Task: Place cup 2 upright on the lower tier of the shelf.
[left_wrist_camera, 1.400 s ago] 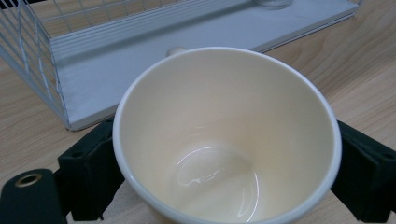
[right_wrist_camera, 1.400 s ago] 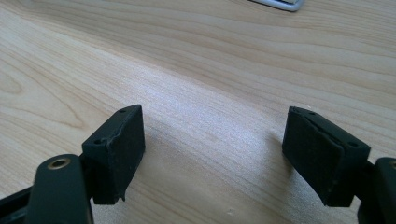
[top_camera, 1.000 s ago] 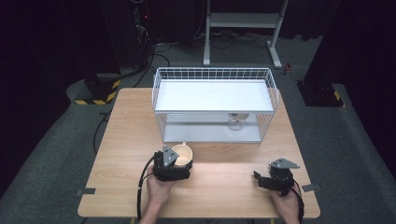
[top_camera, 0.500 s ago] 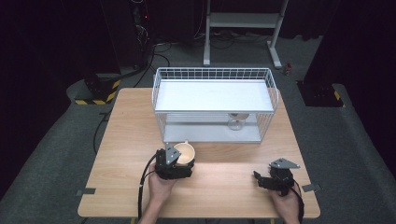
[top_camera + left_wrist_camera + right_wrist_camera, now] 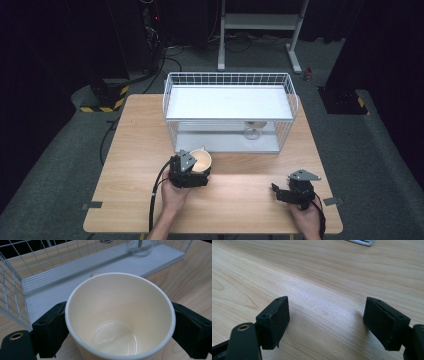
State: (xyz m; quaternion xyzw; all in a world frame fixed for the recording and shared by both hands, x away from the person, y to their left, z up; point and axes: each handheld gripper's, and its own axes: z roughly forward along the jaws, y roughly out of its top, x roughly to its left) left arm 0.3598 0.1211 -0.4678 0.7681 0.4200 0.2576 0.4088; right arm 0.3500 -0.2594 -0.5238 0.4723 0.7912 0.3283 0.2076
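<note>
Your left gripper (image 5: 196, 170) has its jaws clamped on either side of a cream cup (image 5: 120, 320), which sits upright and empty just in front of the white wire rack (image 5: 230, 80) on the wooden table (image 5: 130, 150). The grasp looks secure, so the pickup part seems done; what is left, as I judge it, is carrying the cup into the rack's lower shelf (image 5: 75, 282), where a clear glass (image 5: 252, 131) already stands. Your right gripper (image 5: 325, 322) rests near the table edge, jaws spread wide and holding nothing.
</note>
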